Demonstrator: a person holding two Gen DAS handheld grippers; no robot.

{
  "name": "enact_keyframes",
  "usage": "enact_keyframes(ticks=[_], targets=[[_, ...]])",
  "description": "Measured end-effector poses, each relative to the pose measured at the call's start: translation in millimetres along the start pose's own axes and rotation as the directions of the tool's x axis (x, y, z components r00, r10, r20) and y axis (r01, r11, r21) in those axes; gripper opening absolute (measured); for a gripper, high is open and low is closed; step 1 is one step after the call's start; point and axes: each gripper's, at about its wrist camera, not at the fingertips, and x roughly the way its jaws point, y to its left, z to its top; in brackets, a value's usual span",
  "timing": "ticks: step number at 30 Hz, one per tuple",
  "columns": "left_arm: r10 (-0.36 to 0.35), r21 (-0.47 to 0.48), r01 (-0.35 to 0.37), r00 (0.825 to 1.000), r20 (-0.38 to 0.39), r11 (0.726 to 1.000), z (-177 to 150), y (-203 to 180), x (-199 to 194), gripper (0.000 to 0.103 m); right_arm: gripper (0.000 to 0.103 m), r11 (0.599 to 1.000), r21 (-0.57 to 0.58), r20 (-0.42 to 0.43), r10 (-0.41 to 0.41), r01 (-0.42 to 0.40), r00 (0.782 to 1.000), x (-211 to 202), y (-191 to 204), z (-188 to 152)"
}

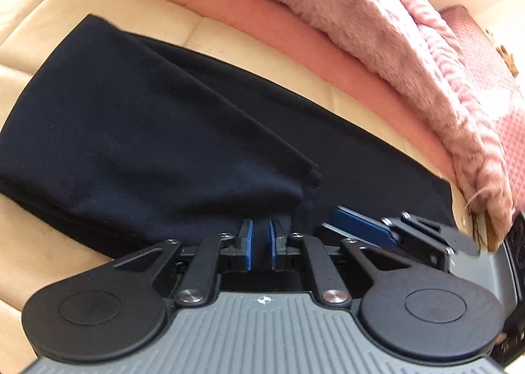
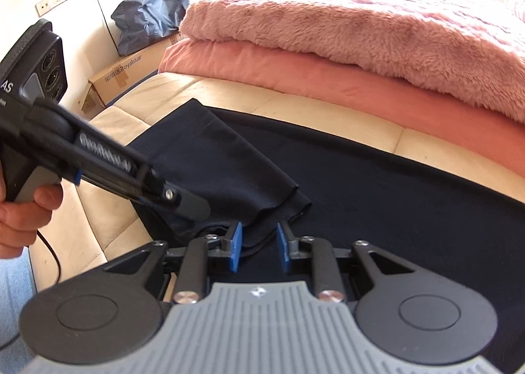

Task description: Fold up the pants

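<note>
Dark navy pants (image 1: 137,144) lie on a cream cushioned surface (image 1: 49,13), with one part folded over the rest; they also show in the right wrist view (image 2: 361,183). My left gripper (image 1: 261,244) sits low at the near edge of the fold, its blue pads a small gap apart with dark cloth between them. In the right wrist view it (image 2: 188,206) comes in from the left, fingers down on the fold's hem. My right gripper (image 2: 259,247) is open over the pants edge, beside the left one; it also shows in the left wrist view (image 1: 361,229).
A fluffy pink blanket (image 2: 361,32) on a salmon pink quilt (image 2: 328,85) lies just behind the pants. A cardboard box (image 2: 131,75) and a blue bag (image 2: 151,19) stand by the wall at far left. A hand (image 2: 23,213) holds the left gripper.
</note>
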Motion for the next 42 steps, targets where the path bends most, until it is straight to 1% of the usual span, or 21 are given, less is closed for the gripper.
enact_keyframes(ticks=[2, 3, 4, 6, 7, 9, 12, 14, 16, 17, 19, 21, 23, 24, 26, 29, 31, 33, 35, 37, 42], targets=[[-0.013, 0.034, 0.012, 1.0, 0.015, 0.999, -2.5, -3.7, -3.7, 0.013, 0.015, 1.0, -0.009, -0.019, -0.02, 0.02, 1.0, 7.2, -0.5, 2.3], [0.001, 0.059, -0.002, 1.0, 0.023, 0.998, -3.5, -5.3, -5.0, 0.016, 0.01, 1.0, -0.015, -0.03, -0.021, 0.021, 0.999, 11.0, -1.3, 3.2], [0.019, 0.085, -0.021, 0.999, 0.028, 0.996, -4.7, -7.5, -6.9, 0.018, 0.008, 0.999, -0.036, -0.042, -0.034, 0.032, 0.999, 15.3, -1.1, 3.9], [0.05, 0.155, -0.054, 0.998, 0.032, 0.986, -6.8, -14.2, -8.9, 0.029, 0.005, 0.993, -0.109, -0.071, -0.062, 0.054, 0.996, 25.3, 1.9, 3.3], [0.063, 0.196, -0.068, 0.998, 0.032, 0.978, -8.1, -18.3, -9.2, 0.033, 0.004, 0.99, -0.13, -0.068, -0.058, 0.049, 0.996, 27.1, 3.3, 2.9], [0.084, 0.276, -0.092, 0.996, 0.04, 0.957, -11.9, -26.2, -9.3, 0.05, 0.004, 0.987, -0.159, -0.057, -0.033, 0.024, 0.998, 28.3, 5.7, 4.5], [0.101, 0.372, -0.11, 0.994, 0.043, 0.922, -15.0, -33.8, -7.5, 0.057, 0.004, 0.987, -0.16, -0.027, 0.026, -0.03, 0.999, 30.3, 4.7, 8.2], [0.139, 0.4, -0.147, 0.989, 0.049, 0.905, -18.3, -35.0, -4.7, 0.057, 0.004, 0.99, -0.132, -0.026, 0.053, -0.056, 0.998, 31.9, -0.6, 9.7], [0.171, 0.395, -0.175, 0.984, 0.047, 0.902, -18.2, -33.4, -0.3, 0.056, 0.004, 0.99, -0.115, -0.013, 0.081, -0.082, 0.997, 30.2, -4.4, 10.5], [0.165, 0.391, -0.168, 0.985, 0.041, 0.905, -18.0, -32.7, 1.7, 0.056, 0.004, 0.989, -0.098, -0.007, 0.107, -0.107, 0.994, 28.9, -7.0, 10.6], [0.164, 0.373, -0.171, 0.985, 0.052, 0.912, -17.9, -30.2, 3.1, 0.051, 0.004, 0.988, -0.083, -0.001, 0.134, -0.134, 0.991, 27.6, -6.3, 10.1], [0.132, 0.344, -0.143, 0.99, 0.055, 0.928, -17.3, -25.9, -0.9, 0.025, 0.004, 0.986, -0.085, -0.001, 0.142, -0.142, 0.99, 28.0, -5.1, 10.5], [0.085, 0.308, -0.1, 0.994, 0.062, 0.946, -14.8, -22.5, -8.8, 0.007, 0.004, 0.989, -0.089, -0.015, 0.12, -0.121, 0.993, 27.3, -3.1, 10.6], [0.064, 0.289, -0.08, 0.996, 0.066, 0.954, -12.6, -19.5, -13.5, 0.005, 0.004, 0.989, -0.089, -0.019, 0.117, -0.118, 0.993, 25.9, -3.4, 9.9], [0.037, 0.251, -0.053, 0.997, 0.069, 0.966, -7.7, -11.8, -19.7, 0.002, 0.004, 0.988, -0.089, -0.033, 0.128, -0.13, 0.991, 23.3, -4.5, 7.6], [-0.004, 0.167, -0.009, 0.997, 0.076, 0.986, -1.1, -1.0, -26.9, 0.001, 0.004, 0.984, -0.113, -0.057, 0.132, -0.138, 0.99, 19.8, -2.7, 3.6], [-0.027, 0.124, 0.016, 0.996, 0.086, 0.992, 1.5, 3.8, -34.2, 0.001, 0.004, 0.979, -0.125, -0.069, 0.151, -0.159, 0.986, 16.9, -0.3, 1.9], [-0.071, 0.092, 0.062, 0.994, 0.088, 0.994, 6.0, 4.3, -39.2, 0.001, 0.004, 0.973, -0.153, -0.084, 0.162, -0.173, 0.983, 14.8, 4.7, 0.4], [-0.102, 0.107, 0.093, 0.991, 0.086, 0.99, 6.7, -2.3, -42.5, 0.001, 0.004, 0.966, -0.168, -0.1, 0.179, -0.194, 0.979, 14.3, 9.0, -2.2], [-0.101, 0.14, 0.091, 0.992, 0.071, 0.986, 6.1, -11.5, -40.4, 0.001, 0.004, 0.964, -0.181, -0.143, 0.168, -0.192, 0.975, 20.1, 12.5, -7.3], [-0.036, 0.232, 0.038, 0.999, -0.011, 0.972, -4.2, -33.8, -18.1, 0.0, 0.005, 0.98, -0.12, -0.118, 0.148, -0.162, 0.982, 11.8, 5.0, -13.3]])
